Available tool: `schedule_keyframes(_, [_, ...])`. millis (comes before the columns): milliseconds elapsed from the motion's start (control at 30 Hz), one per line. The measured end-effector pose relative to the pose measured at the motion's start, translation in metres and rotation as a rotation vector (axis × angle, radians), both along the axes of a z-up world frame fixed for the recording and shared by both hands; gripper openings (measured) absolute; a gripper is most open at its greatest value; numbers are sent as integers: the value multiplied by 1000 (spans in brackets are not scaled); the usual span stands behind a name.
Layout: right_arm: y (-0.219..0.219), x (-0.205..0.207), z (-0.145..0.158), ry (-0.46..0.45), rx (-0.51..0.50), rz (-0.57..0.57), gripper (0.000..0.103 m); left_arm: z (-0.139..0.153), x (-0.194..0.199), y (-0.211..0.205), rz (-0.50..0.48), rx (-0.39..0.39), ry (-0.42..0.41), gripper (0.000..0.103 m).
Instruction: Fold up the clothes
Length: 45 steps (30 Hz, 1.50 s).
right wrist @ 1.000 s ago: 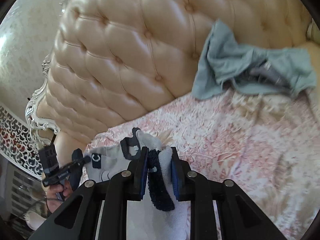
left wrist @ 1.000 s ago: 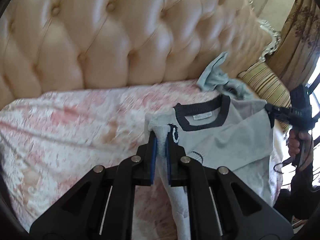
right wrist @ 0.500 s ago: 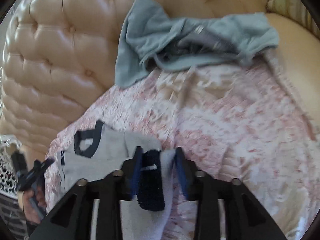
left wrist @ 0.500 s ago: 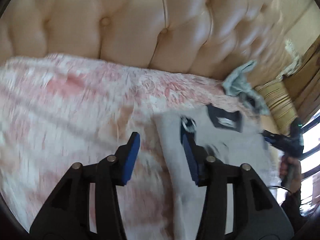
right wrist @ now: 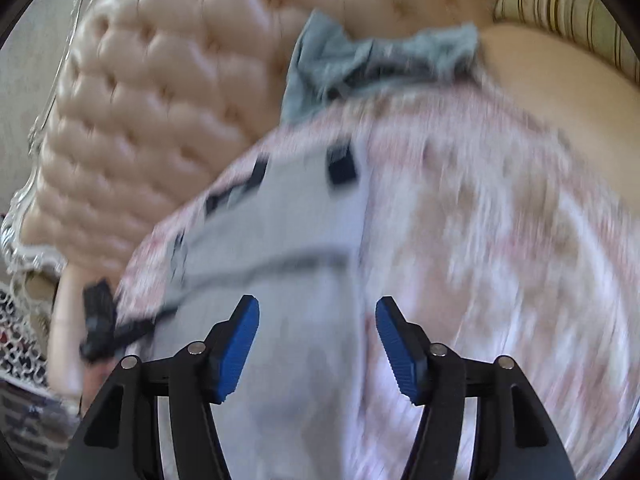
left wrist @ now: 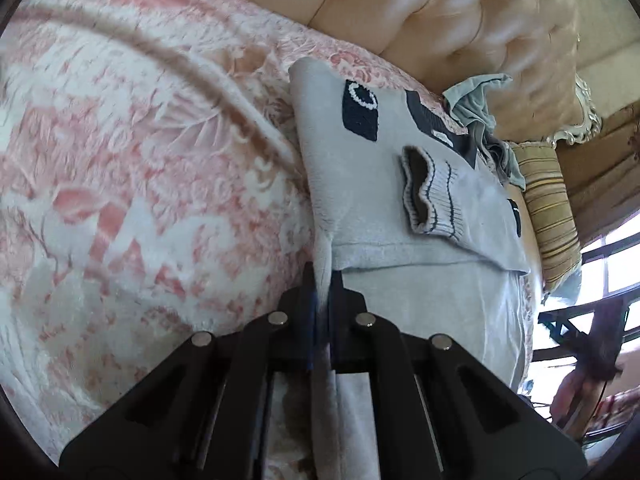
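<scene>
A grey knit sweater with dark collar and dark patches lies flat on the pink floral bedspread, one sleeve cuff folded across its chest. My left gripper is shut on the sweater's left side edge, the cloth pinched between the pads. In the blurred right wrist view the same sweater spreads below my right gripper, whose jaws are opening with nothing clamped between the blue pads; the sweater's right edge runs beneath the gap.
A tufted cream headboard rises behind the bed. A crumpled grey-blue garment lies against it, next to a striped cushion. The other hand-held gripper and a hand show at the left view's right edge.
My left gripper opened, dropped lower and shut again on the sweater's side edge. My right gripper let go of the dark sleeve cuff, which now lies on the chest, and swung across the sweater.
</scene>
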State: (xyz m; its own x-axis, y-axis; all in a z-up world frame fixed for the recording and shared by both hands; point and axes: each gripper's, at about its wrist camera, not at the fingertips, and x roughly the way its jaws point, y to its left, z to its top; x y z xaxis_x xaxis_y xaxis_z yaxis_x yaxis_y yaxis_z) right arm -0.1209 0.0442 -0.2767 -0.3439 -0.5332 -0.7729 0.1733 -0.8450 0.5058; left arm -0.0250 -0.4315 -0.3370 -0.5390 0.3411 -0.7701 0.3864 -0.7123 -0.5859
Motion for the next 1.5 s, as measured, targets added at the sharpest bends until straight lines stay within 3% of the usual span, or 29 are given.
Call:
schedule_keyframes(233, [10,69,-8,-108,13,-14,62,8,22,-4,-37,49,49,14])
schedule_keyframes(333, [17,92,-17,-156,34,-52,68,10,38,7,-48,44,71,15])
schedule_keyframes(433, [15,111,-24,-184,81,-55,70,23,79,14,17,28,95,15])
schedule_keyframes(467, [12,117,-25,-185,92,-43,70,27,95,17,37,32,118,24])
schedule_keyframes(500, [11,123,-27,-188,102,-33,70,31,120,23,70,54,141,43])
schedule_keyframes(567, [8,132,-31,-186,90,-8,72,40,169,36,137,98,188,59])
schedule_keyframes(633, [6,135,-37,-187,92,-5,72,45,207,52,159,151,220,59])
schedule_keyframes(733, [4,138,-42,-170,87,-2,77,42,253,86,210,193,199,59])
schedule_keyframes(800, [-3,139,-40,-140,114,43,70,42,260,111,183,196,180,58])
schedule_keyframes(867, [-8,141,-37,-115,140,82,7,47,257,133,117,125,159,58])
schedule_keyframes(1067, [1,148,-28,-93,122,70,6,40,234,157,42,-28,80,56])
schedule_keyframes(1233, [-2,156,-29,-79,150,86,6,24,221,156,52,17,31,55])
schedule_keyframes(1367, [-13,159,-30,-49,235,110,11,17,216,152,66,50,24,49])
schedule_keyframes(1433, [-17,163,-29,-27,274,119,11,13,213,152,55,54,10,38])
schedule_keyframes(1500, [-21,167,-29,-6,315,125,11,11,210,152,34,22,-28,11])
